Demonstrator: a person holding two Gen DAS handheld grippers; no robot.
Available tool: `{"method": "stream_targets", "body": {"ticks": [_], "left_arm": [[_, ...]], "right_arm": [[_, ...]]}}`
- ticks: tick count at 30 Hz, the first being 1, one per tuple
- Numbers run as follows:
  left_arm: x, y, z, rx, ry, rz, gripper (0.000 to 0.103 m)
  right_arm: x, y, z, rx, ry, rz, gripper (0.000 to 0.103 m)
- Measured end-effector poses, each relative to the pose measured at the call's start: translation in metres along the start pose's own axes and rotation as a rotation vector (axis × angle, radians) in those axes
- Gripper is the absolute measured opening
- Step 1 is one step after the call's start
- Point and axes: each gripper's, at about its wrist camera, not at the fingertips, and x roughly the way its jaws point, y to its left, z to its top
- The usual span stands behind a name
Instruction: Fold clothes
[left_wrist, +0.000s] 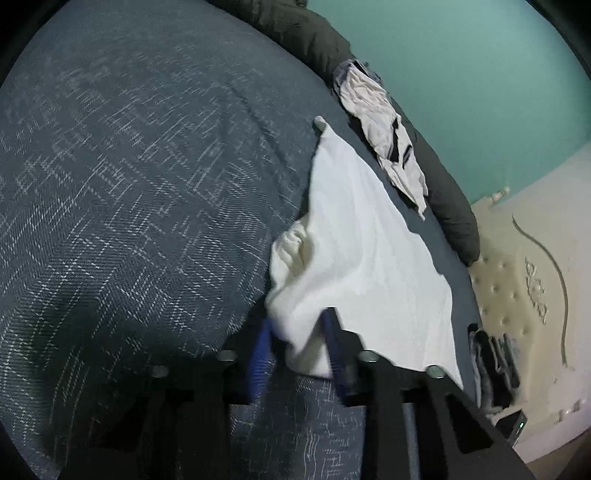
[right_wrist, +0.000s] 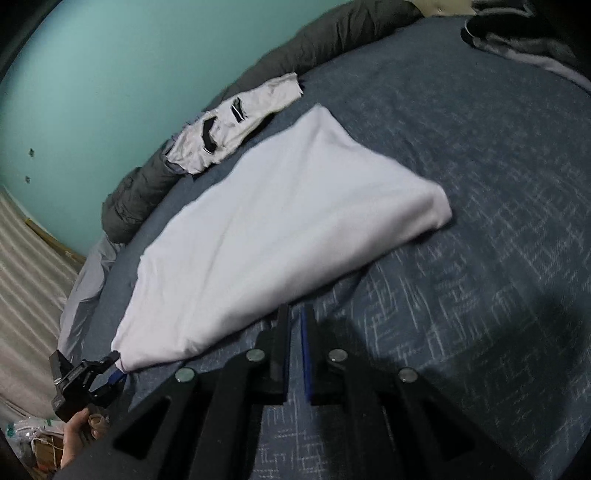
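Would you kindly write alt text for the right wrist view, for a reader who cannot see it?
A white garment lies spread on a dark blue patterned bedspread, with the right tongs shut at its near edge. At lower left, the left tongs pinch its corner; a crumpled pale garment lies beyond.

Dark clothing heap (right_wrist: 517, 33), upper right of the right wrist view: cut off by the frame edge, its kind not readable. Box-like clutter (right_wrist: 33, 443), lower left of that view: half out of frame, too small and blurred to name (a hand (right_wrist: 79, 439) covers part of it). Dark striped bundle (left_wrist: 493, 365), lower right of the left wrist view: smeared by blur, partly behind a black gripper finger (left_wrist: 436, 402).
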Motion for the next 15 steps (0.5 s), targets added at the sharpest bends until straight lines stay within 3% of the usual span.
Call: {"method": "stream_targets", "body": {"ticks": [8, 15], "left_arm": [[-0.005, -0.013, 0.004, 0.041, -0.017, -0.003, 0.010], [-0.011, -0.060, 0.009, 0.150, -0.035, -0.012, 0.009]], "right_arm": [[-0.004, -0.011, 0.008, 0.046, -0.016, 0.029, 0.005], [-0.014, -0.022, 0.018, 0.074, -0.044, 0.033, 0.005]]}}
